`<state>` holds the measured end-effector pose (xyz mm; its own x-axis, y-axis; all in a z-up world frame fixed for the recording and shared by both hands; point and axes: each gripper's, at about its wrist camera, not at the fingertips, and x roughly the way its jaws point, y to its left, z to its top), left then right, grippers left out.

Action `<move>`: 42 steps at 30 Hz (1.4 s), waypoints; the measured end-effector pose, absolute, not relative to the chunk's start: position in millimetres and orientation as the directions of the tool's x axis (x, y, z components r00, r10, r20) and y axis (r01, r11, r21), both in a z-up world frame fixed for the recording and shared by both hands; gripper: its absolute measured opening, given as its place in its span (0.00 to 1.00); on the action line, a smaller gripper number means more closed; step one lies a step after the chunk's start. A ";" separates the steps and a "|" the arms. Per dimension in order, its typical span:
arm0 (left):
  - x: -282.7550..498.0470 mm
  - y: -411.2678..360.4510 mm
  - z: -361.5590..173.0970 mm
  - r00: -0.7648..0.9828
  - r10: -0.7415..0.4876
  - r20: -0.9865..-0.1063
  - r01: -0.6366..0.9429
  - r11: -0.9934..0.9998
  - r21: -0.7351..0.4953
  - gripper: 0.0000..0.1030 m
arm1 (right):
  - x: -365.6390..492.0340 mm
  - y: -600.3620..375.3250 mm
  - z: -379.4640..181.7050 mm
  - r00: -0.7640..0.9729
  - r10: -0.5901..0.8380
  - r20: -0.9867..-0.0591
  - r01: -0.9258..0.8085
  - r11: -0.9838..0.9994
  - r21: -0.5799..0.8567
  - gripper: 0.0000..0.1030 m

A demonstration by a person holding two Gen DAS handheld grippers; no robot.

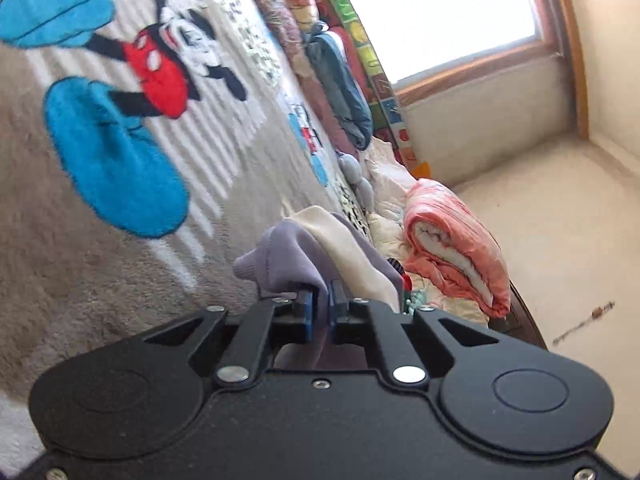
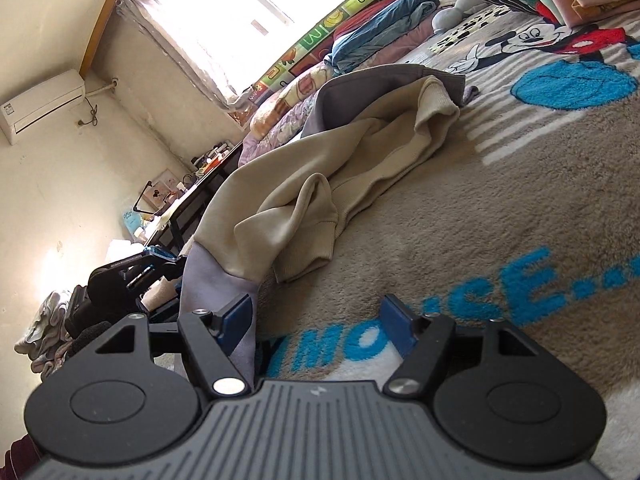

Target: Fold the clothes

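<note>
Bed under a beige cartoon-mouse blanket (image 2: pixel 500 208), cream-and-lilac sweatshirt (image 2: pixel 320 184) crumpled on it

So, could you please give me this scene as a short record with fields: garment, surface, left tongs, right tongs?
garment: crumpled beige and lilac fleece sweatshirt
surface: plush grey cartoon-mouse blanket, garment lying on it
left tongs: shut on a lilac fold of the sweatshirt
right tongs: open, lilac edge against one blue pad, not pinched
</note>
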<state>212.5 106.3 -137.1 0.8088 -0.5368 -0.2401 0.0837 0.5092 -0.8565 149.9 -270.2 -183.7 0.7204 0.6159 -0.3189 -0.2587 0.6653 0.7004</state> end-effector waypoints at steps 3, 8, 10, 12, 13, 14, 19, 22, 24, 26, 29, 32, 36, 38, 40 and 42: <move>195.4 67.5 -105.3 0.785 -0.571 -0.239 0.285 0.675 -0.680 0.03 | 150.7 -274.9 -184.6 0.726 0.619 -0.299 -0.252 0.644 0.723 0.68; 146.6 -15.9 -89.7 0.719 -0.625 -0.304 0.562 0.780 -0.275 0.00 | 144.1 -300.5 -187.0 0.778 0.596 -0.199 -0.195 0.530 0.825 0.67; 124.8 -45.8 -95.7 0.690 -0.638 -0.343 0.644 0.757 -0.114 0.00 | 137.9 -315.4 -184.4 0.814 0.556 -0.169 -0.167 0.503 0.848 0.69; 111.1 -68.3 -107.3 0.667 -0.639 -0.383 0.698 0.716 0.021 0.00 | 131.2 -328.8 -181.6 0.840 0.521 -0.151 -0.146 0.486 0.861 0.72; 109.2 -75.7 -113.3 0.650 -0.645 -0.401 0.721 0.690 0.059 0.00 | 128.9 -333.8 -177.3 0.849 0.509 -0.144 -0.149 0.491 0.859 0.73; 105.5 -81.2 -118.4 0.636 -0.650 -0.416 0.741 0.665 0.093 0.00 | 126.6 -338.8 -172.8 0.857 0.497 -0.136 -0.151 0.496 0.855 0.73; 83.6 -104.1 -141.2 0.583 -0.651 -0.487 0.810 0.516 0.279 0.00 | 121.7 -343.0 -138.1 0.848 0.494 -0.189 -0.198 0.629 0.752 0.74; 77.8 -107.8 -149.1 0.580 -0.639 -0.505 0.814 0.476 0.334 0.00 | 124.1 -322.1 -110.5 0.807 0.509 -0.299 -0.249 0.752 0.610 0.74; 77.6 -107.1 -151.3 0.585 -0.635 -0.504 0.811 0.471 0.347 0.00 | 124.5 -302.7 -90.8 0.783 0.505 -0.362 -0.297 0.816 0.497 0.73; 77.4 -105.4 -153.2 0.589 -0.634 -0.502 0.808 0.472 0.352 0.00 | 132.2 -276.7 -68.7 0.765 0.493 -0.413 -0.360 0.860 0.361 0.67; 79.8 -101.0 -155.8 0.587 -0.636 -0.501 0.809 0.477 0.342 0.00 | 146.8 -231.0 -41.6 0.711 0.495 -0.500 -0.473 0.862 0.181 0.58; 78.4 -102.1 -155.6 0.589 -0.636 -0.498 0.807 0.485 0.336 0.00 | 165.8 -181.4 -25.3 0.663 0.455 -0.594 -0.576 0.817 -0.017 0.53; 78.9 -103.4 -156.0 0.592 -0.631 -0.502 0.805 0.494 0.328 0.00 | 202.2 -139.5 -31.8 0.617 0.360 -0.700 -0.625 0.765 -0.156 0.55; 80.8 -105.1 -157.1 0.593 -0.628 -0.504 0.804 0.500 0.322 0.00 | 217.8 -126.4 -40.7 0.564 0.344 -0.751 -0.648 0.748 -0.144 0.57; 81.8 -106.7 -157.1 0.594 -0.627 -0.504 0.803 0.504 0.319 0.00 | 224.4 -109.0 -48.2 0.542 0.322 -0.776 -0.664 0.730 -0.161 0.62; 82.0 -107.4 -155.4 0.594 -0.629 -0.502 0.802 0.506 0.316 0.00 | 225.7 -93.2 -55.0 0.537 0.291 -0.792 -0.673 0.713 -0.195 0.70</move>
